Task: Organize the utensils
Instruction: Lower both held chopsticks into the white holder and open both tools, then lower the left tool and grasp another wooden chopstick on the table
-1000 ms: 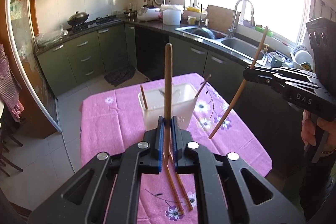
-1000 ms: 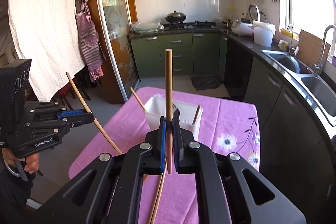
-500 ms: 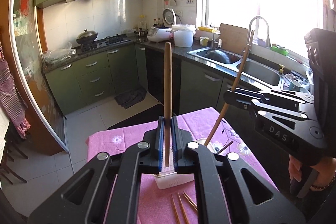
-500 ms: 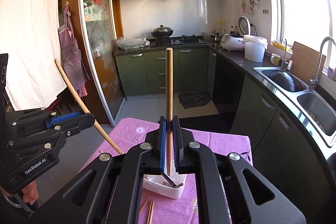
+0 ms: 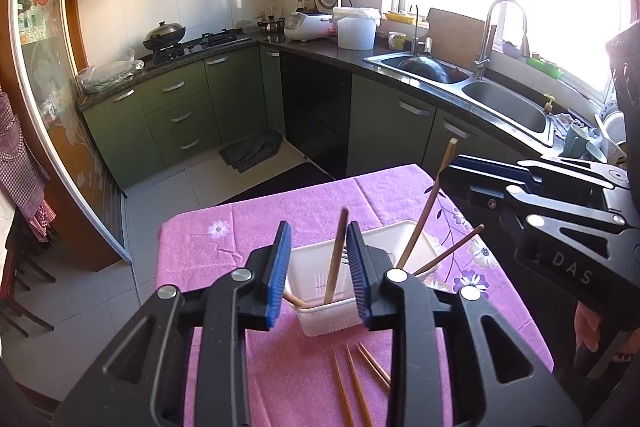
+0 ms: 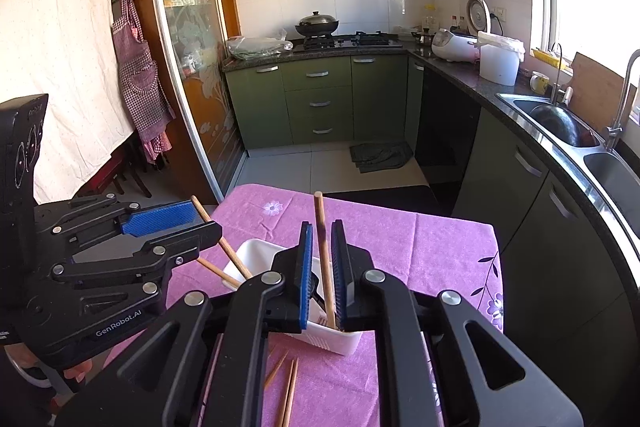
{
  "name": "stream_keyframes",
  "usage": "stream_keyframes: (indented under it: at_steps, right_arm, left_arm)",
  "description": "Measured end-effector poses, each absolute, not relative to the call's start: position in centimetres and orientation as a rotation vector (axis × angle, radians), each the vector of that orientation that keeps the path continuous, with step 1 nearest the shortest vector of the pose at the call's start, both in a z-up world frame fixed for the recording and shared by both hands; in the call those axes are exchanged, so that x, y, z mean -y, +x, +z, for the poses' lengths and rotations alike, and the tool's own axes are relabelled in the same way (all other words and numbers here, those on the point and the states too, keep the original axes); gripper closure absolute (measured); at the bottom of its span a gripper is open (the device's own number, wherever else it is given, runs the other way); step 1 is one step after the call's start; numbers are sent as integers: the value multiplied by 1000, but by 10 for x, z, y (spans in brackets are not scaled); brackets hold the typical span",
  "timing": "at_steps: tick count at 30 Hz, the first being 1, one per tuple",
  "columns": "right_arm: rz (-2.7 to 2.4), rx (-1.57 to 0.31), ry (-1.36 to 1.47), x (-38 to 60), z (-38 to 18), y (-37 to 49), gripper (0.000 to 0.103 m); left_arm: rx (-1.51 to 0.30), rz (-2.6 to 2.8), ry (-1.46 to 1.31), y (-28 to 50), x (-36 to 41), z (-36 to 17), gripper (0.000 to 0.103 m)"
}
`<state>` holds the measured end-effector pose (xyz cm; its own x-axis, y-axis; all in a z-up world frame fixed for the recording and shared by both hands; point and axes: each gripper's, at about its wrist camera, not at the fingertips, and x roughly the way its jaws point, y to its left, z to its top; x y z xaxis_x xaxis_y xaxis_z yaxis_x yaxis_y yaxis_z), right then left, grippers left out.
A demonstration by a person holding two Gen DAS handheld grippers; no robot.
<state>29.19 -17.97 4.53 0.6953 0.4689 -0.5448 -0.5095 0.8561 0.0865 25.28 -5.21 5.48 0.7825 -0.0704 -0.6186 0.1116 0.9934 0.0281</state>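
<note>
Chopsticks [image 5: 335, 259] stand in the white basket [image 5: 416, 233]; your left gripper [image 5: 318, 271] has just spread, your right gripper [image 6: 320, 275] has just loosened. Light, stiff, slippery sticks: pinch loose ones [image 5: 352, 383] mid-shaft.

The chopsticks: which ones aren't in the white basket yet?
The loose chopsticks lying flat on the purple tablecloth, in front of the white basket. The others stand inside it.
</note>
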Motion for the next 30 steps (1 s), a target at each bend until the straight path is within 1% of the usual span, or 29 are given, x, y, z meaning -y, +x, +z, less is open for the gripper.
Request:
stream_keyframes:
  at_steps: [3, 4, 6, 9, 11, 13, 15, 21, 24, 27, 29, 30]
  right_arm:
    - [572, -525, -61, 191, 66, 261, 83]
    - [581, -503, -57, 196, 73, 251, 82]
    - [589, -463, -52, 207, 84, 229, 75]
    - [593, -441, -48, 227, 86, 199, 66]
    - [579, -456, -58, 238, 75, 183, 62]
    - [558, -493, -66, 248, 56, 174, 58]
    - [542, -556, -84, 254, 27, 170, 52]
    - [492, -800, -140, 251, -82, 183, 52]
    - [449, -877, -164, 249, -125, 195, 52]
    - [432, -931, -173, 246, -153, 206, 52]
    - [433, -955, -172, 243, -163, 214, 52]
    - [436, -962, -168, 242, -167, 216, 52]
  left_arm:
    - [-619, -113, 56, 232, 51, 74, 75]
    - [-605, -118, 53, 224, 51, 80, 73]
    - [-584, -124, 51, 205, 50, 88, 66]
    - [-592, -128, 54, 179, 49, 86, 60]
    - [-630, -135, 51, 166, 48, 73, 58]
    - [-683, -142, 38, 157, 45, 53, 58]
    - [-745, -148, 24, 152, 42, 27, 58]
    - [-983, -151, -48, 165, 35, -63, 59]
    - [-1079, -134, -58, 176, 36, -100, 59]
    - [-1142, -117, -49, 191, 41, -124, 62]
    - [-1174, -107, -51, 199, 46, -139, 70]
    - [-1188, -108, -58, 203, 45, -145, 75]
